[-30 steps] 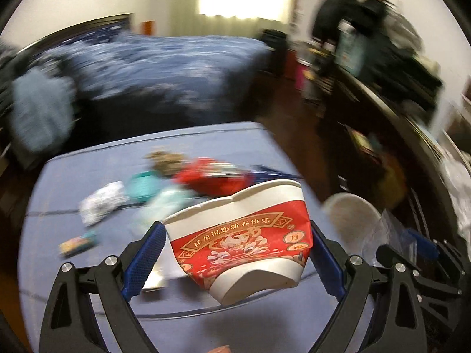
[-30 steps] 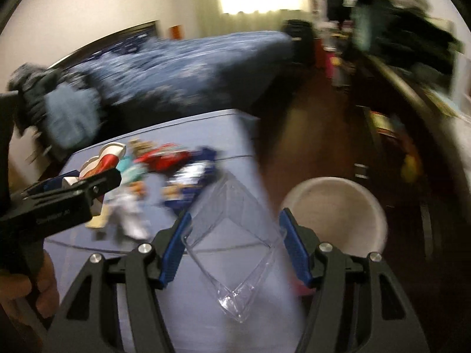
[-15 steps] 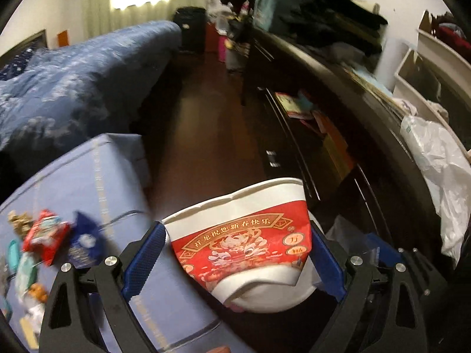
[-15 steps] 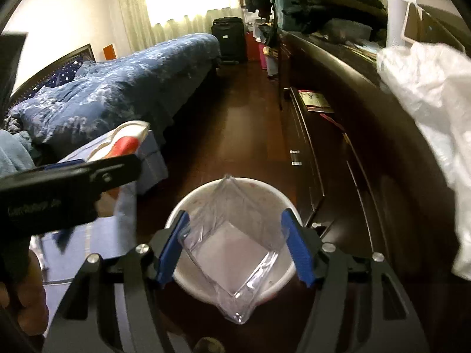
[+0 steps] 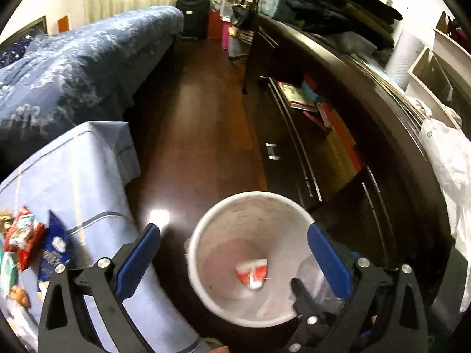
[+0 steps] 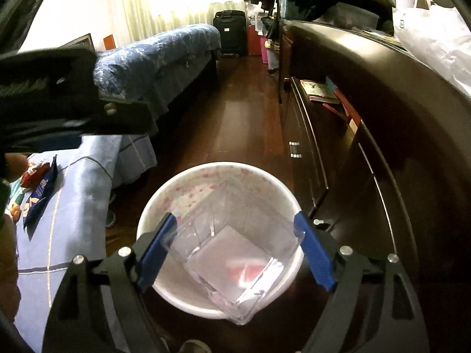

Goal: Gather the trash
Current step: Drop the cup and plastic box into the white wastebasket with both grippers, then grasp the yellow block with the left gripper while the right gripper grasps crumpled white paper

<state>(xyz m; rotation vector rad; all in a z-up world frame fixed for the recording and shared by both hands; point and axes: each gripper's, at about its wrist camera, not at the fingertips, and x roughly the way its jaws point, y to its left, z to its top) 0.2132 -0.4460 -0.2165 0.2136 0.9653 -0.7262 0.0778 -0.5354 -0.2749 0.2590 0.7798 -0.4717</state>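
above the white bin (image 5: 206, 229) on the dark floor, the left gripper (image 5: 234, 253) is seen spread wide with nothing between its blue pads (image 5: 138, 257). at the bin's bottom a red and white paper bowl (image 5: 252, 273) is seen lying. over the same bin (image 6: 159, 206), a clear plastic container (image 6: 232, 253) is clamped by its opposite corners in the right gripper (image 6: 235, 250). near the right edge of the blue-covered table (image 5: 85, 173), snack wrappers (image 5: 23, 239) are left lying.

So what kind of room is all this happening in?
Most likely a lived-in bedroom: a bed with a blue floral cover, a long dark dresser piled with folded clothes, and a black suitcase by the curtained window.
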